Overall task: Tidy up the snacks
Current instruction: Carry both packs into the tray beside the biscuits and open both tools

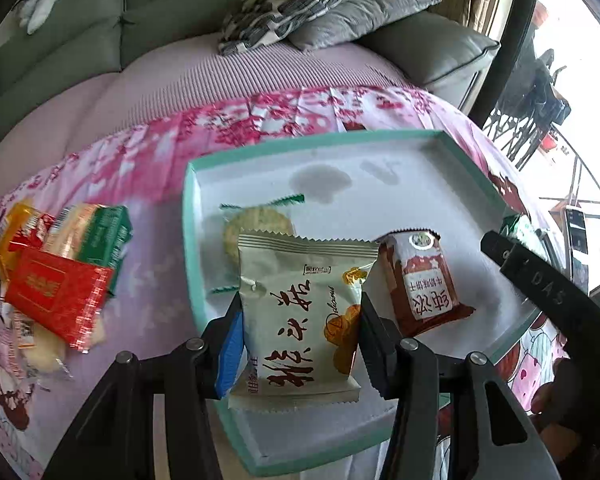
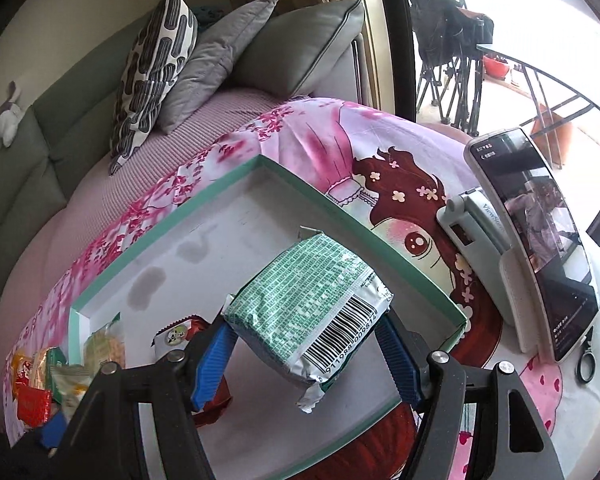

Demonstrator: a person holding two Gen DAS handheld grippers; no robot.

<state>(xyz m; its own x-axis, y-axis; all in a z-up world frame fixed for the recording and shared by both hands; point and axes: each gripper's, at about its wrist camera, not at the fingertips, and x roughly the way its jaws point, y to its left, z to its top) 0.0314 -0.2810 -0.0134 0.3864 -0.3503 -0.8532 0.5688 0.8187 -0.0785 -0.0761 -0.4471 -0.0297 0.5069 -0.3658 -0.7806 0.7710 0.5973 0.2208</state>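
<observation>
Each camera sits on a gripper and looks forward and steeply down along its fingers, close over a shallow teal-rimmed tray (image 1: pixel 188 216) on a pink printed cloth (image 1: pixel 148 152). The left wrist view faces the tray from its near edge, with a sofa (image 1: pixel 80 40) behind. The right wrist view looks from further right, taking in a phone on a stand (image 2: pixel 540 240). Both views share the tray (image 2: pixel 340 204), the cloth (image 2: pixel 400 128), the sofa cushions (image 2: pixel 156 72) and the window side.
</observation>
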